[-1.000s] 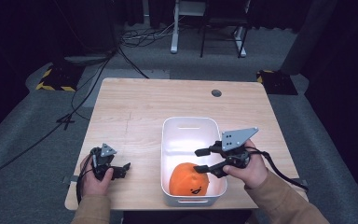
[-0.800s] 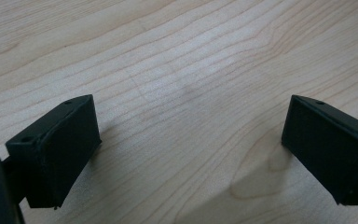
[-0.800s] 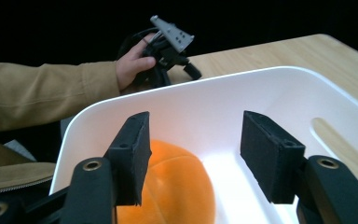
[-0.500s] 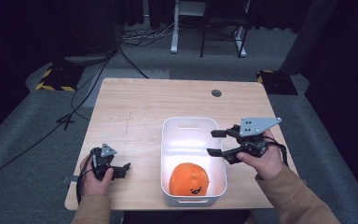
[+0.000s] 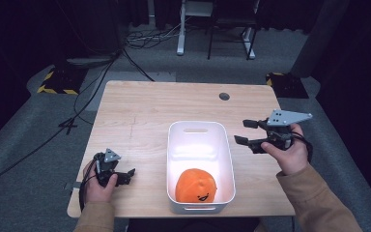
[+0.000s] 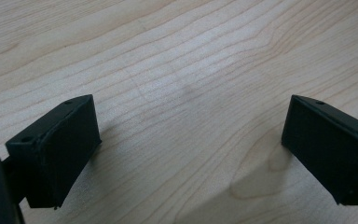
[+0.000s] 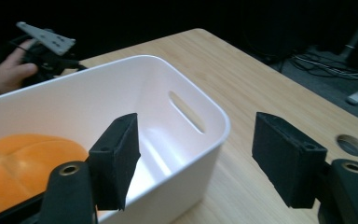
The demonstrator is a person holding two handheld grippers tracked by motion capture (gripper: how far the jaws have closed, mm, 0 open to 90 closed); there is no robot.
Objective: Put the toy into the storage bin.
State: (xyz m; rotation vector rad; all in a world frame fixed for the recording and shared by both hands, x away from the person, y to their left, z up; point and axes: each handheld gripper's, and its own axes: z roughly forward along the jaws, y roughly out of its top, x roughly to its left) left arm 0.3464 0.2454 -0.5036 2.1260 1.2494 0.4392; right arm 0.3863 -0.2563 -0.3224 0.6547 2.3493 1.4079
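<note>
Beside bin [image 5: 200, 130] | right gripper [image 5: 245, 132] wide, just opening, empty | left gripper [image 5: 125, 175] wide, empty

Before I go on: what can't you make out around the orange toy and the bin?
- Orange toy: underside hidden by the white bin wall, high view; cut off by the left edge, right gripper view.
- Bin floor beneath it: covered by the toy.
- Round hole in the table: too small to see inside.

An orange plush pumpkin [image 5: 196, 185] with a black smile lies at the near end inside the white bin [image 5: 175, 145].
</note>
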